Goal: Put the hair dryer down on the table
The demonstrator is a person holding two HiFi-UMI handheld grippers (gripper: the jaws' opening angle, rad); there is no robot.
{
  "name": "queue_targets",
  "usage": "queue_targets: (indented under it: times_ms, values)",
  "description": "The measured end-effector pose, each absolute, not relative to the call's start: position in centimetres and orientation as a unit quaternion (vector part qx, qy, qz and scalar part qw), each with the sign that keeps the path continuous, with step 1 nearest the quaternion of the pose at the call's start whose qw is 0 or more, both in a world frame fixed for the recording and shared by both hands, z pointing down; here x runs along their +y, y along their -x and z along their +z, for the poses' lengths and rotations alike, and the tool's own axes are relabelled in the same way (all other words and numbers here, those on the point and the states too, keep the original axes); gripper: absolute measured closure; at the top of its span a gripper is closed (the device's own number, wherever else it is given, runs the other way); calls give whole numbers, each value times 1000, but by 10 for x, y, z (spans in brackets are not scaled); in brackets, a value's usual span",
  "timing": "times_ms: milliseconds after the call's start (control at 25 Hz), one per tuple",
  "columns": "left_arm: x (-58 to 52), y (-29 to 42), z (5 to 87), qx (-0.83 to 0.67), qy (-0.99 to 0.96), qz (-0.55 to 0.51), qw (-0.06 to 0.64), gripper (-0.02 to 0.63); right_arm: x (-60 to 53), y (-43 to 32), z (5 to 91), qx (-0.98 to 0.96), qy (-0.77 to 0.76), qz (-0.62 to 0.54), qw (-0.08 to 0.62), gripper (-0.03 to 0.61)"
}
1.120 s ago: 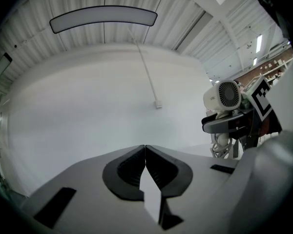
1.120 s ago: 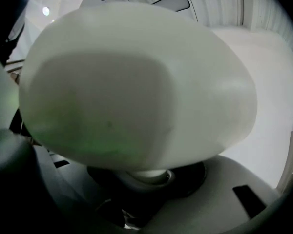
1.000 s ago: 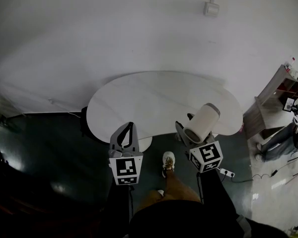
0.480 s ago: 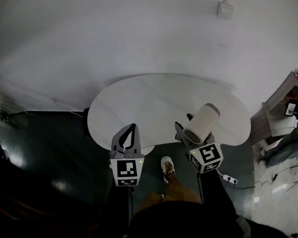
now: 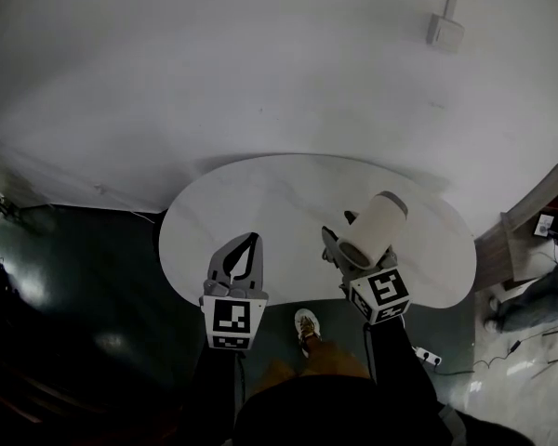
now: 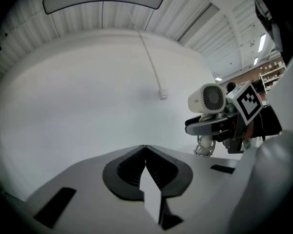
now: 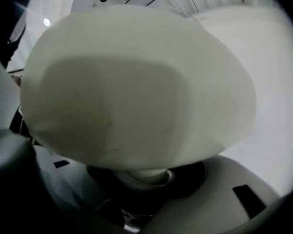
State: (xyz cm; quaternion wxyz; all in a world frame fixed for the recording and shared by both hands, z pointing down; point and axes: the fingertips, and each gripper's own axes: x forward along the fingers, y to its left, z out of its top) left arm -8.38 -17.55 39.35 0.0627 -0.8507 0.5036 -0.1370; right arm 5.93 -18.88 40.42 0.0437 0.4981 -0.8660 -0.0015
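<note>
Where the right gripper view looks along its own jaws, the right gripper (image 7: pixel 144 179) has them closed on the pale handle stub of the hair dryer (image 7: pixel 136 82). The dryer's cream body swells over nearly the whole frame and hides everything past it. The left gripper view gives what that view cannot. From the side, at the right of its frame, the dryer's round rear grille faces the camera, and the dark jaws clamp the handle just below the barrel. A coiled cord (image 6: pixel 205 147) hangs under them, and the marker cube (image 6: pixel 248 101) stands just to the right. At the bottom centre of the same view, the left gripper (image 6: pixel 145 147) has its jaws pressed together tip to tip, with nothing between them. Behind them there is only the white wall (image 6: pixel 88 91), with a thin conduit running down it to a small box (image 6: pixel 163 95). The head view alone shows the table (image 5: pixel 260 203), a white rounded top in the middle of the frame. There the dryer sits over the table's right part, its barrel pointing toward the upper right, while the left gripper hangs over the near left edge. How high the dryer is above the tabletop cannot be told from this steep view. Around the table lies a dark floor (image 5: pixel 93 277), with a shoe (image 5: pixel 307 328) between the two grippers and a power strip (image 5: pixel 426 354) at the lower right.
</note>
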Motion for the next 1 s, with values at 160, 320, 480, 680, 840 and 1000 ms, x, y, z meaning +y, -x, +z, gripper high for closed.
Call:
queue_targets:
  times_ms: [160,320,480,680,840,1000]
  values:
    - [-205,90,394,516,842,-144,60,597,-225,-55,404,-870,-491,4,39,354]
    - [-230,94,395,521,838,-152,61,597,-255,-48,403,-877,-479,7,36,354]
    - [-256,96,393,529,832,-154,62,597,-286,-44,401,-882,-471,8,31,354]
    - [-287,95,395,538,827,-156,60,597,-320,-42,403,-890,-455,5,36,354]
    - [-303,99,397,548,818,-168,59,597,-339,-36,402,-894,-447,2,34,354]
    - [-313,105,403,554,814,-167,52,597,-353,-27,405,-900,-435,2,39,354]
